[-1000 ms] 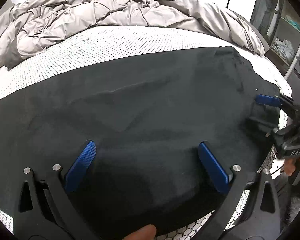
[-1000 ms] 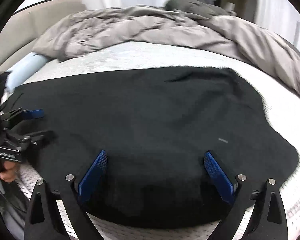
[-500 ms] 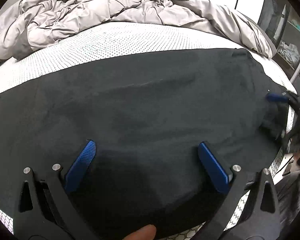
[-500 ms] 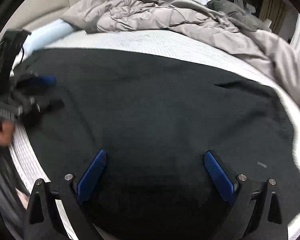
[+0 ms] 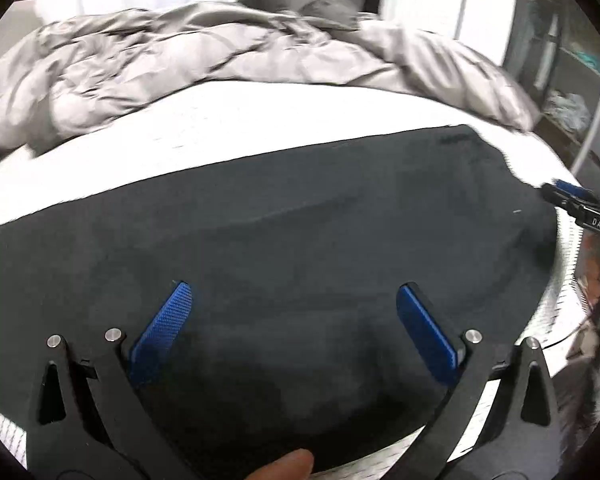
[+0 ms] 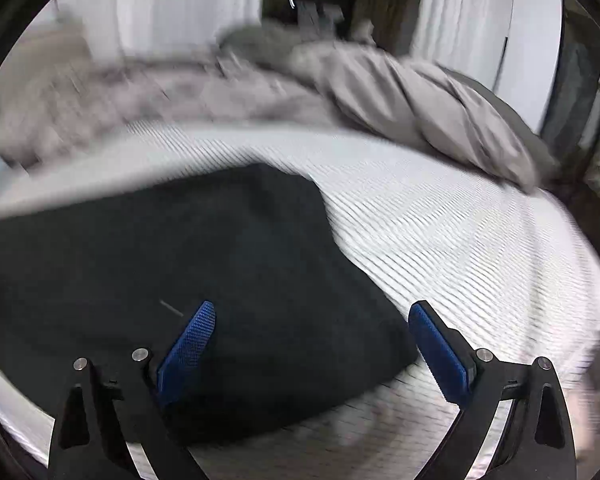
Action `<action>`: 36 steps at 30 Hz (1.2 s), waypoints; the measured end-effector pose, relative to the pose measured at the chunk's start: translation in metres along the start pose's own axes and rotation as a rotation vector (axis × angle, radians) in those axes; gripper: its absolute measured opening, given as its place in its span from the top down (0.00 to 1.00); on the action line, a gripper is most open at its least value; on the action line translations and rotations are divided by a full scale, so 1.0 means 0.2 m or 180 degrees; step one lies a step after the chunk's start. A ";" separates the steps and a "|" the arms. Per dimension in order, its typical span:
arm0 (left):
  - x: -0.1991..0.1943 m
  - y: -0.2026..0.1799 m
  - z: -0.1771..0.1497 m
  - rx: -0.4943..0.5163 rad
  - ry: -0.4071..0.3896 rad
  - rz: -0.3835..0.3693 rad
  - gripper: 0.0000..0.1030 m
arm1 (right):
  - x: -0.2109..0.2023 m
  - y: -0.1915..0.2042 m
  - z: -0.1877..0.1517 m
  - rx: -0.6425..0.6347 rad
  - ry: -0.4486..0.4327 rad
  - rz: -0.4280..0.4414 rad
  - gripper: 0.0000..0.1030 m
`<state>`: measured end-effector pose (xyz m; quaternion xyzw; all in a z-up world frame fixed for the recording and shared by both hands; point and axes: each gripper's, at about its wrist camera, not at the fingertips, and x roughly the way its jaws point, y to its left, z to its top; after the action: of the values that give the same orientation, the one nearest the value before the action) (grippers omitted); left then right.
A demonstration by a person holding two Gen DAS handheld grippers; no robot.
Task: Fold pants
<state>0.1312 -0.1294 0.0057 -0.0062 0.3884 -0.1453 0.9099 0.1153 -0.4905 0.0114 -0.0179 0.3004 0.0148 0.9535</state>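
Left gripper (image 5: 294,330) low over the near edge of the black pants (image 5: 300,240), pointing across the bed, jaws spread wide, nothing between the blue pads (image 5: 162,334). A fingertip (image 5: 284,466) of the holding hand shows at the bottom of the left wrist view. Right gripper (image 6: 312,348) also spread wide and empty, hovering at the pants' right end (image 6: 220,280): left pad over the fabric, right pad over bare mattress (image 6: 440,248). In the left wrist view it sits at the far right edge (image 5: 568,196), beside the pants' end. Pants lie flat, spread sideways along the near part of the white mattress. Crumpled grey duvet (image 5: 220,64) bunched at the far side. Right view motion-blurred.
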 end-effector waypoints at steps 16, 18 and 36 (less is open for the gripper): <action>0.29 0.22 0.06 -0.0186 0.0623 0.0561 0.01 | 0.31 0.15 -0.09 -0.0550 0.0631 -0.0150 0.35; 0.27 0.26 0.05 -0.0220 0.0593 0.0563 0.01 | 0.31 0.20 -0.10 -0.0709 0.0604 -0.0320 0.35; 0.42 0.28 0.20 -0.0221 0.0673 0.0495 0.01 | 0.63 0.37 0.07 -0.0919 0.0668 -0.1156 0.23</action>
<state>0.2284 -0.1026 -0.0326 0.0078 0.4863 -0.0607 0.8716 0.2232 -0.4135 -0.0521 -0.2090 0.3844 -0.1159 0.8917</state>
